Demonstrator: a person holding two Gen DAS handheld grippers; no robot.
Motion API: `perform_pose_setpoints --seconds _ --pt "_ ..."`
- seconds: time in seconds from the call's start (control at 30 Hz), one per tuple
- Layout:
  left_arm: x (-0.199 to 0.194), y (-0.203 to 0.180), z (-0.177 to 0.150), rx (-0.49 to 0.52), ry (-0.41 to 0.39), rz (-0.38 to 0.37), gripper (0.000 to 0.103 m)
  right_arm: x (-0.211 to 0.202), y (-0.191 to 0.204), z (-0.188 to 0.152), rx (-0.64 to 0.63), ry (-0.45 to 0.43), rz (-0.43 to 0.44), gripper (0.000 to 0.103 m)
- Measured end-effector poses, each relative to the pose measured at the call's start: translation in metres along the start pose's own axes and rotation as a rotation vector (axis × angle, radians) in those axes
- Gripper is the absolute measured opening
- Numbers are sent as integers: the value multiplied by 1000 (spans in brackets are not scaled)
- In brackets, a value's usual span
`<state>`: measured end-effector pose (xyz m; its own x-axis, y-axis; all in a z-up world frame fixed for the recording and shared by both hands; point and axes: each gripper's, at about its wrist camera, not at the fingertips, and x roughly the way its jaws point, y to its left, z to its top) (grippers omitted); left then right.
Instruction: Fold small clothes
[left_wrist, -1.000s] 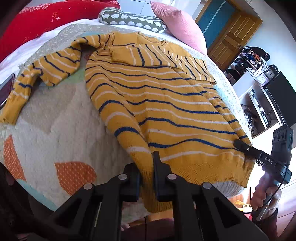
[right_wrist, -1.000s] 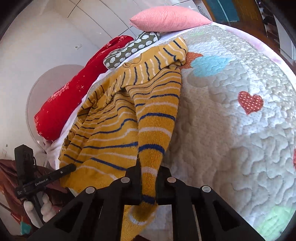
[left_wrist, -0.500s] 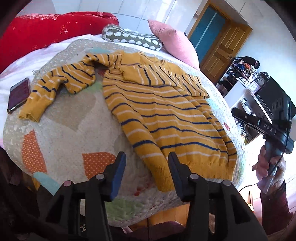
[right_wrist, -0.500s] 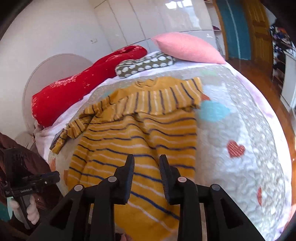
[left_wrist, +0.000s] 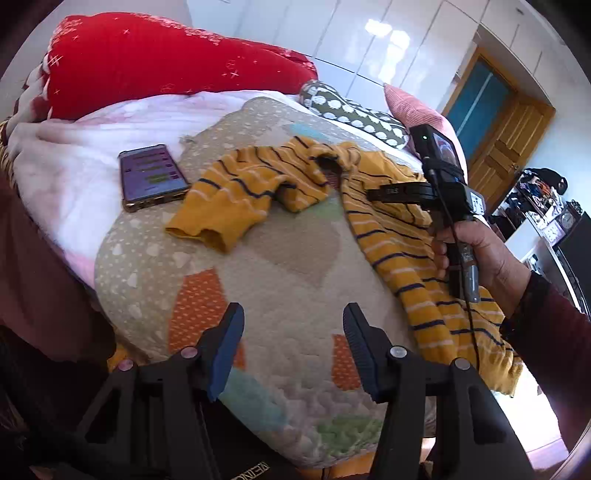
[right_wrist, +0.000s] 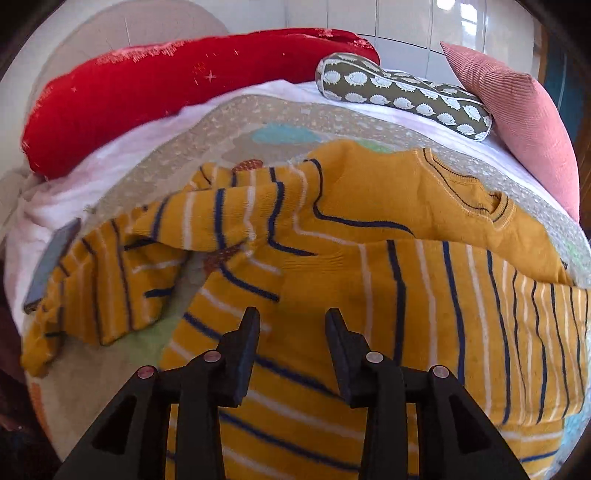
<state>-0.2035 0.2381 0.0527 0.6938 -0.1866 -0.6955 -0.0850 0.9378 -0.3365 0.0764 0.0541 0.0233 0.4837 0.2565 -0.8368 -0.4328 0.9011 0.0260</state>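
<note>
A mustard-yellow sweater with navy and white stripes lies flat on the quilt (left_wrist: 288, 266); it shows in the left wrist view (left_wrist: 399, 240) and the right wrist view (right_wrist: 388, 280). One sleeve (left_wrist: 236, 199) lies crumpled out to the left; it also shows in the right wrist view (right_wrist: 122, 277). The other sleeve (right_wrist: 517, 314) is folded across the body. My left gripper (left_wrist: 293, 332) is open and empty above bare quilt near the front edge. My right gripper (right_wrist: 291, 332) is open and empty, hovering over the sweater's chest; it also shows in the left wrist view (left_wrist: 373, 194).
A phone (left_wrist: 151, 175) lies on the white blanket beside the left sleeve's cuff. A red bolster (right_wrist: 166, 92), a patterned pillow (right_wrist: 406, 92) and a pink cushion (right_wrist: 524, 114) line the bed's far side. A wooden door (left_wrist: 506, 147) and shelves stand to the right.
Both grippers let go of the sweater's hem and opened wide. The left one drew back and swung left toward the loose sleeve. The right one moved up over the sweater's chest.
</note>
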Motion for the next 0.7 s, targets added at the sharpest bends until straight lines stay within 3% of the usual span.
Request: perform_pose_setpoints --seconds 0.03,0.07,0.23,0.3,0.37,0.43,0.5,0.57,0.63,0.7 --pt "2 8 1 -15 0 3 55 7 -1 3 3 17 -9 11" --pt "4 19 2 -36 1 4 55 9 -4 7 24 23 -5 8" --pt "15 52 4 -114 7 8 55 -1 -18 36 178 -31 86 7" --pt "15 59 4 -143 6 7 55 6 -11 45 177 -13 128 8" --pt "11 65 2 -166 -6 6 55 9 5 51 109 3 26 11" --pt "11 69 1 -175 -10 10 57 -7 21 49 88 -64 -40 12" --pt "12 75 -1 -195 -5 14 57 -26 45 41 46 -115 23 20" --pt "12 84 -4 -222 4 9 57 -42 81 31 -43 -128 177 46" --pt "11 90 -7 -250 7 14 57 -54 124 17 -164 -114 340 57" --pt "6 93 -11 -266 6 19 57 -61 167 1 -288 -100 445 64"
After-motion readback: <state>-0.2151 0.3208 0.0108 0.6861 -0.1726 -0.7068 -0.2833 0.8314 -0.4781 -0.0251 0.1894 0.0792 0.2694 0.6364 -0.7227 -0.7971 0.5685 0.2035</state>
